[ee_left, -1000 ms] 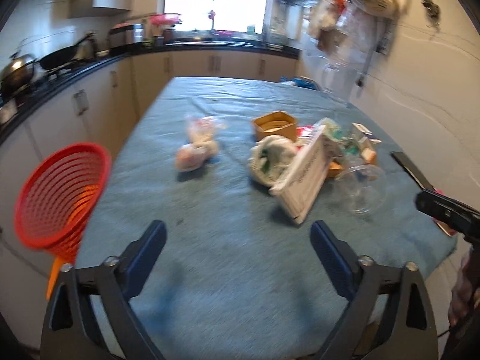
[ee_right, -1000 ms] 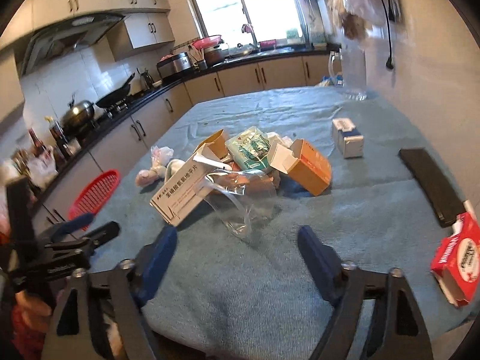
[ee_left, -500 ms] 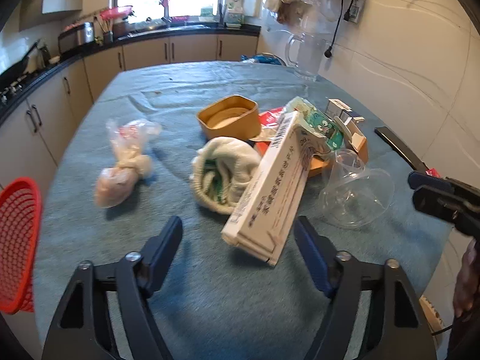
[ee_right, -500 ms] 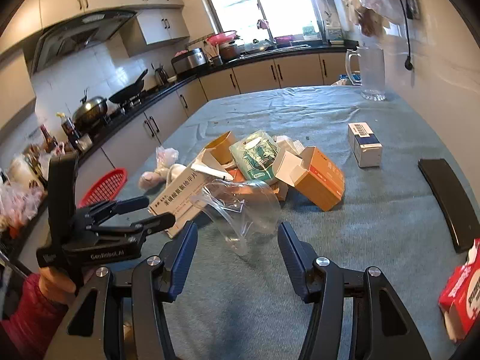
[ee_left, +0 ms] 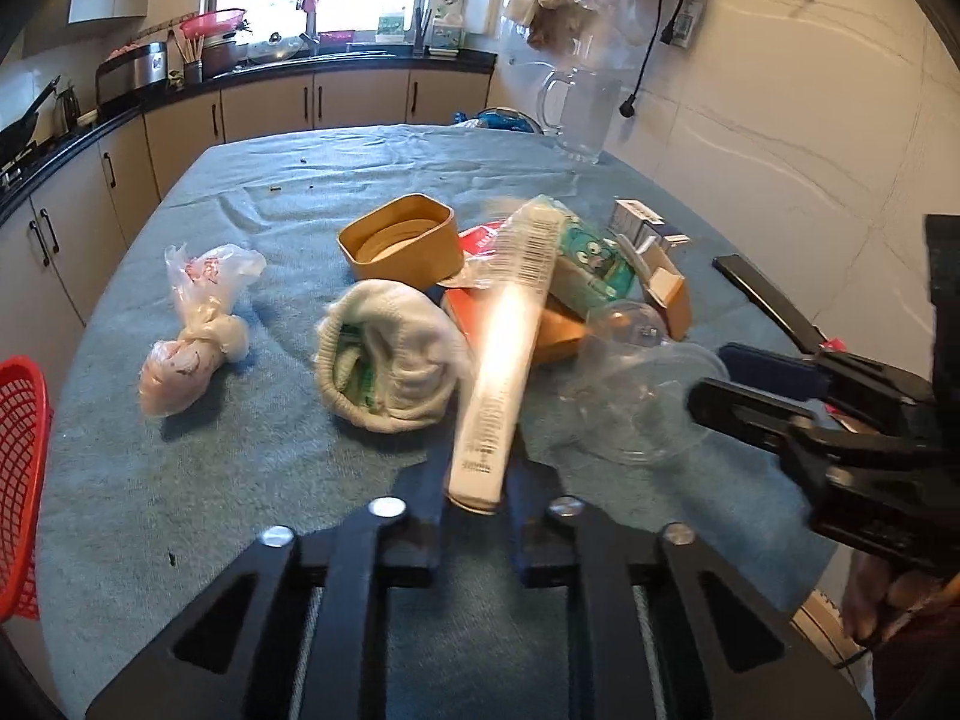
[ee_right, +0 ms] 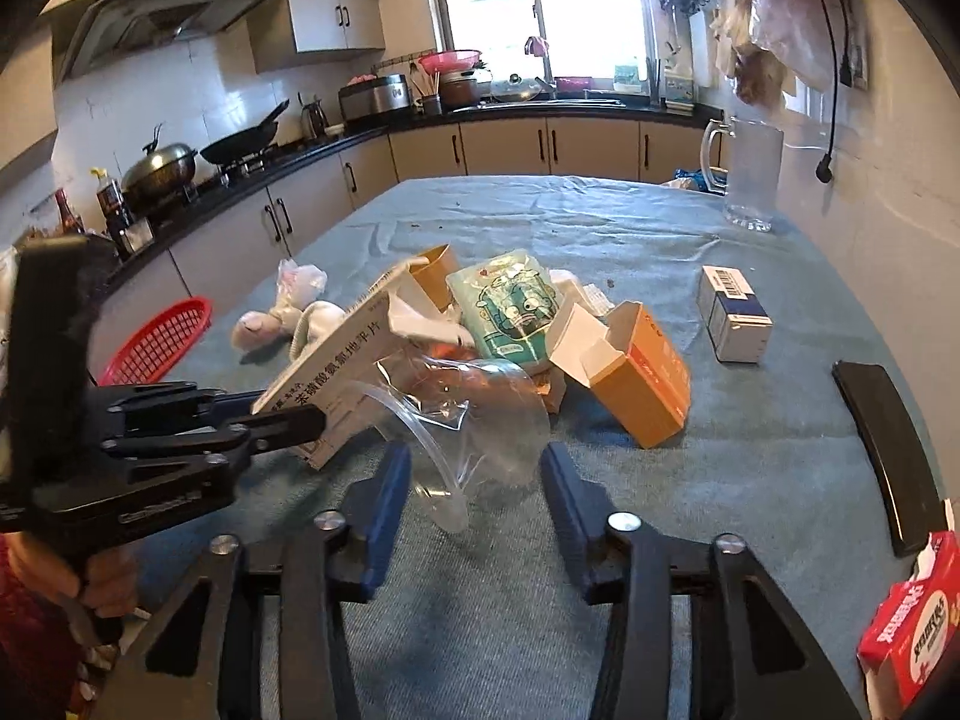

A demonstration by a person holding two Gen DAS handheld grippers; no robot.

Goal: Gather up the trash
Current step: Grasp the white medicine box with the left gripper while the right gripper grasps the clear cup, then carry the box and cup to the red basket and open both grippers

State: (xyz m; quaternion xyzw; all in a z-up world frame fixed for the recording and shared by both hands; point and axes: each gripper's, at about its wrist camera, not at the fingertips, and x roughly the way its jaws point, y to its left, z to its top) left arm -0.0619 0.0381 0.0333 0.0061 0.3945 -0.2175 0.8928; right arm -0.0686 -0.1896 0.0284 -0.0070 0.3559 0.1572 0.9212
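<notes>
A long white medicine box (ee_left: pixel 504 360) leans on a heap of trash on the teal-covered table (ee_left: pixel 240 468). My left gripper (ee_left: pixel 474 498) is closing, its pads pressing on the box's near end; the right wrist view shows it clamped there (ee_right: pixel 294 414). A clear plastic cup (ee_right: pixel 480 414) lies on its side between the fingers of my right gripper (ee_right: pixel 477 480), whose jaws are closing but stand apart from its sides. A red basket (ee_left: pixel 18 480) sits off the table's left edge.
The heap holds a tied plastic bag (ee_left: pixel 192 336), white cloth bundle (ee_left: pixel 390 360), tan tub (ee_left: pixel 402 240), green packet (ee_right: pixel 510 312) and orange carton (ee_right: pixel 642 384). To the right lie a white-blue box (ee_right: pixel 735 312), black slab (ee_right: pixel 888 426), red box (ee_right: pixel 912 618) and glass jug (ee_right: pixel 750 174).
My left gripper moved in to the white box and closed on its end. My right gripper advanced around the clear cup and its jaws narrowed.
</notes>
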